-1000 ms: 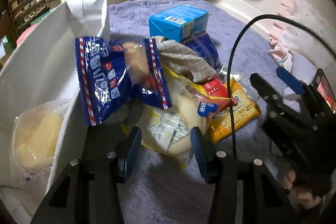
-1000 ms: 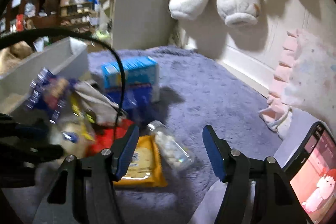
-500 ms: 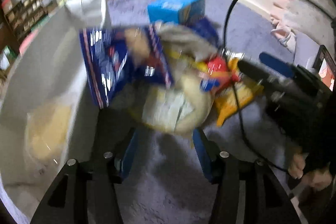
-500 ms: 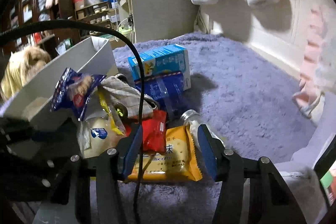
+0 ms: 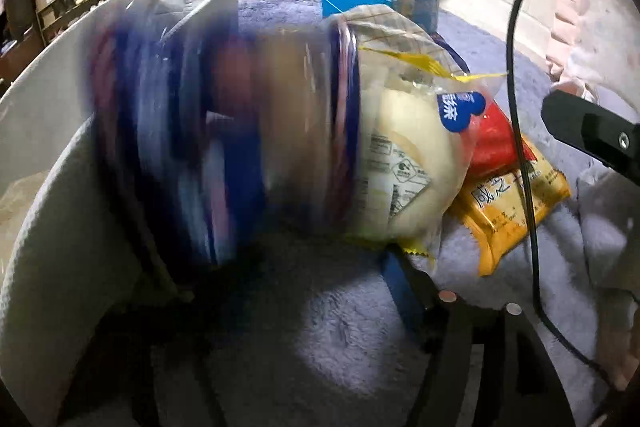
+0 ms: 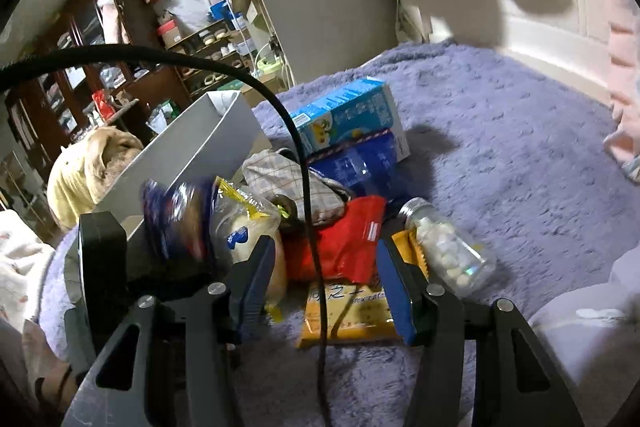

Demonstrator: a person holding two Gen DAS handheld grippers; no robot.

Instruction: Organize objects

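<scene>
Most of the sorting remains. The white bin (image 6: 192,151) stands at the left edge of the pile on the purple rug (image 6: 500,147); what it already holds cannot be made out from here.

The left gripper (image 5: 288,267) is at the blue bag (image 5: 192,147), which is smeared by motion and sits against the bin wall. Its jaws are opening; whether the pads have let go of the bag cannot be told (only one blue pad shows, low under the bread pack (image 5: 404,163)).

The right gripper (image 6: 324,275) hangs released over the red packet (image 6: 344,243) and the orange biscuit pack (image 6: 348,311), touching neither as far as I can judge.

Outside the bin, still to be placed:
- blue carton (image 6: 344,111) on a darker blue pack (image 6: 360,163)
- checked cloth (image 6: 280,179)
- pill bottle (image 6: 444,247), lying beside the orange pack
</scene>
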